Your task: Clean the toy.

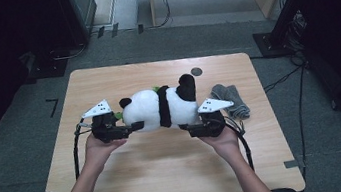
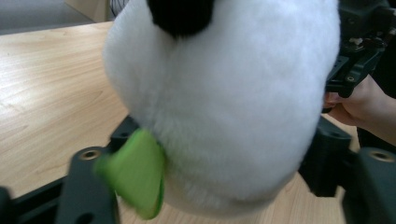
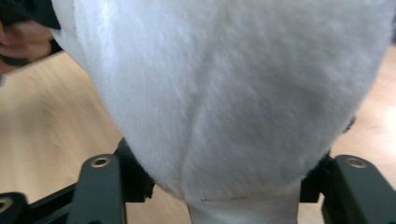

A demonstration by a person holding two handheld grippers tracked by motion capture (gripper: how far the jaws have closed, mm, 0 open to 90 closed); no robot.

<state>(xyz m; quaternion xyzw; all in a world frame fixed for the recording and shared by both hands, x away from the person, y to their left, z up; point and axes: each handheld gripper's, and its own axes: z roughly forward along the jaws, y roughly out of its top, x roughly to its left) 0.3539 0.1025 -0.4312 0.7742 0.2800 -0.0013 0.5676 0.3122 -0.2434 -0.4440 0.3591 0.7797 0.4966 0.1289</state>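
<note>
A black-and-white panda plush (image 1: pixel 160 108) lies on its side across the middle of the wooden table (image 1: pixel 168 167). My left gripper (image 1: pixel 135 126) is at its head end. In the left gripper view the white head (image 2: pixel 224 93) sits between the jaws with a green leaf (image 2: pixel 135 177) against the left jaw, and the jaws look slack around it (image 2: pixel 210 196). My right gripper (image 1: pixel 188 129) is at the rear end. There the white body (image 3: pixel 233 93) bulges between the jaws, which press into its sides (image 3: pixel 224 196).
A crumpled grey cloth (image 1: pixel 229 99) lies just right of the panda, behind my right gripper. A small dark round spot (image 1: pixel 197 71) marks the table's far side. Dark equipment stands on the floor around the table.
</note>
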